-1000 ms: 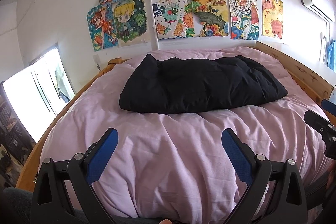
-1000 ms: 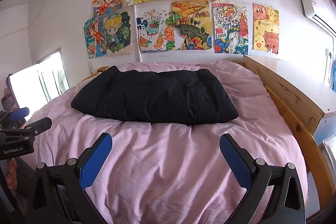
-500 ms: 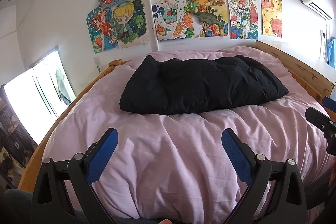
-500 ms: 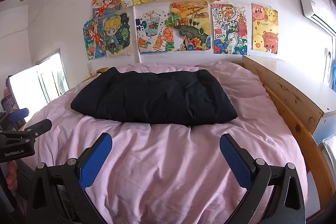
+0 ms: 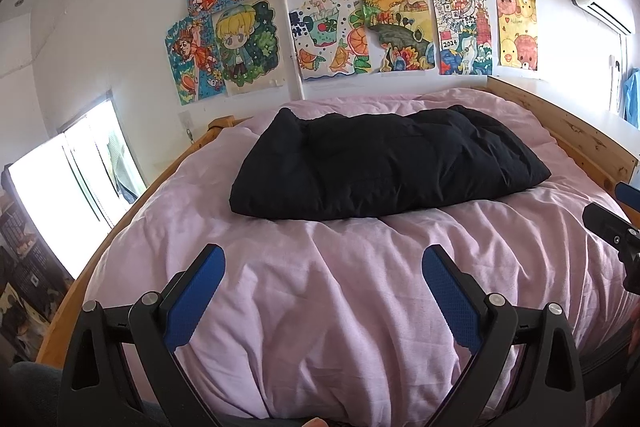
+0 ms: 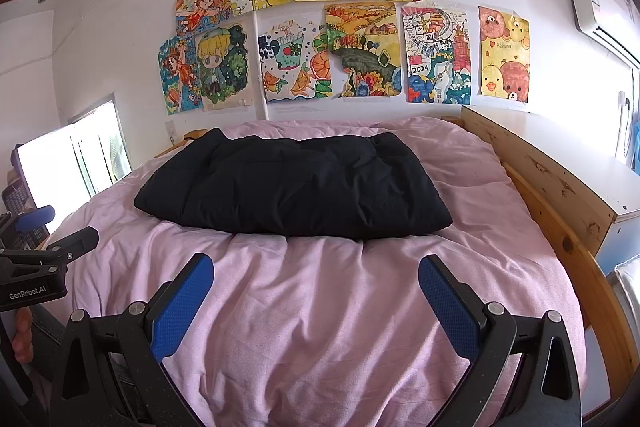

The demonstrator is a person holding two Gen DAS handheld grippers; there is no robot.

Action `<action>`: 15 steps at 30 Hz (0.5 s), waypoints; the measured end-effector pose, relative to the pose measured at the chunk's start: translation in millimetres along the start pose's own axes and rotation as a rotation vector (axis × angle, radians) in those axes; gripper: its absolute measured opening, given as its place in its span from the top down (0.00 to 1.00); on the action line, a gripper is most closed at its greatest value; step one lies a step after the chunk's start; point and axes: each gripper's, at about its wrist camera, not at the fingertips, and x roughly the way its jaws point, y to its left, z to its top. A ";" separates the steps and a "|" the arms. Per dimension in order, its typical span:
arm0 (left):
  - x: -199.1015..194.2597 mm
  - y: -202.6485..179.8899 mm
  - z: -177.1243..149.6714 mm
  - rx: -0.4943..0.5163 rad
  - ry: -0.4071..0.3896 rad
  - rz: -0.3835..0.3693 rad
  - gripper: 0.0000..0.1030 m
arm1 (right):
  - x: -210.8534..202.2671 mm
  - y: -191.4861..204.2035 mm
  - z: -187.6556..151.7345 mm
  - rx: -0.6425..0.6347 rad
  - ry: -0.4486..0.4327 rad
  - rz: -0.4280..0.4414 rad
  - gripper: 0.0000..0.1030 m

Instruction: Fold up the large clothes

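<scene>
A black padded garment (image 5: 384, 163) lies folded into a thick rectangle on the far half of a bed with a pink cover (image 5: 340, 307). It also shows in the right wrist view (image 6: 292, 187) on the pink cover (image 6: 320, 327). My left gripper (image 5: 323, 263) is open and empty, held above the near part of the bed, well short of the garment. My right gripper (image 6: 316, 273) is open and empty at the same distance. Each gripper shows at the edge of the other's view: the right gripper (image 5: 616, 227) and the left gripper (image 6: 44, 247).
A wooden bed frame (image 6: 560, 211) runs along the right side and shows on the left (image 5: 168, 179). Children's drawings (image 6: 360, 51) cover the wall behind the bed. A bright window (image 5: 68, 187) is at the left. A white cabinet top (image 6: 592, 163) is at the right.
Both views have shifted slightly; the grippers stay open and empty. The garment has not moved.
</scene>
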 end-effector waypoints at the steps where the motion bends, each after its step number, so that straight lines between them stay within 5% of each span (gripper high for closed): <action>1: 0.2 0.1 0.0 0.000 0.000 -0.001 0.06 | 0.1 -0.3 -0.2 0.000 0.000 0.000 0.00; 15: 0.6 -0.3 -0.5 0.004 -0.001 0.001 0.06 | 0.1 -0.5 -0.5 0.001 -0.001 0.001 0.00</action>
